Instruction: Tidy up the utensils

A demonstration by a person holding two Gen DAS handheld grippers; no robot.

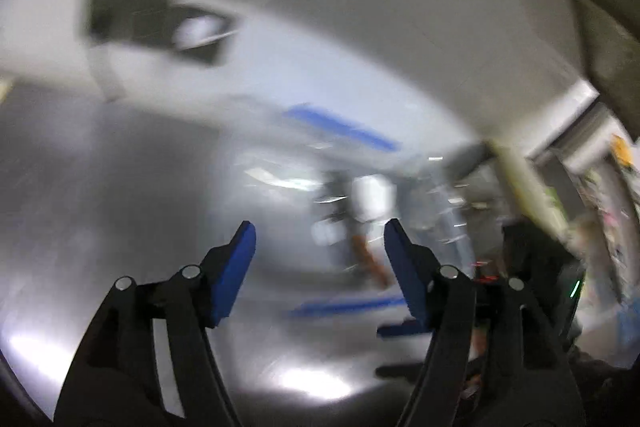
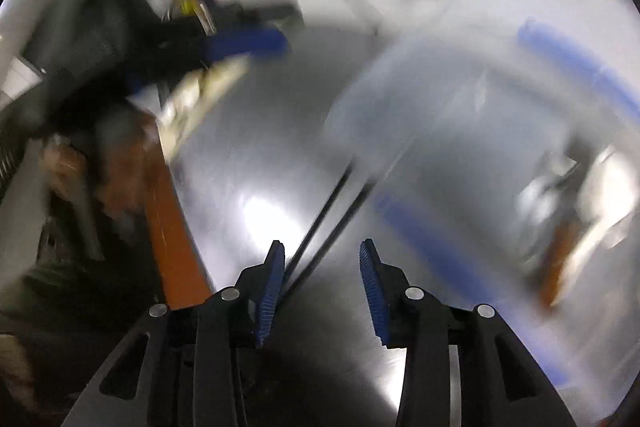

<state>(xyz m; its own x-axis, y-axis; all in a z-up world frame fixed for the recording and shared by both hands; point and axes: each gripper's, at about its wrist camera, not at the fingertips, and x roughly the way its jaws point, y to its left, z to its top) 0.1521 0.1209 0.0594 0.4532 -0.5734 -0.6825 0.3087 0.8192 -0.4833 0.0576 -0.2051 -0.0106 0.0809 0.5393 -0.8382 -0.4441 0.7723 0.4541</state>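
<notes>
Blurring past a steel counter (image 1: 120, 187) with blue tape (image 1: 340, 127), both grippers' jaws stand apart, empty.

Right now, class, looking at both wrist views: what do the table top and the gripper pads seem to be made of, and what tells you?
Table top: probably brushed steel; grey, faint streaks, bright lamp glare.
Pads of the left gripper: blue, matt, likely rubber or foam.
Pads of the right gripper: blue with fine ridges, likely moulded rubber or plastic.
</notes>
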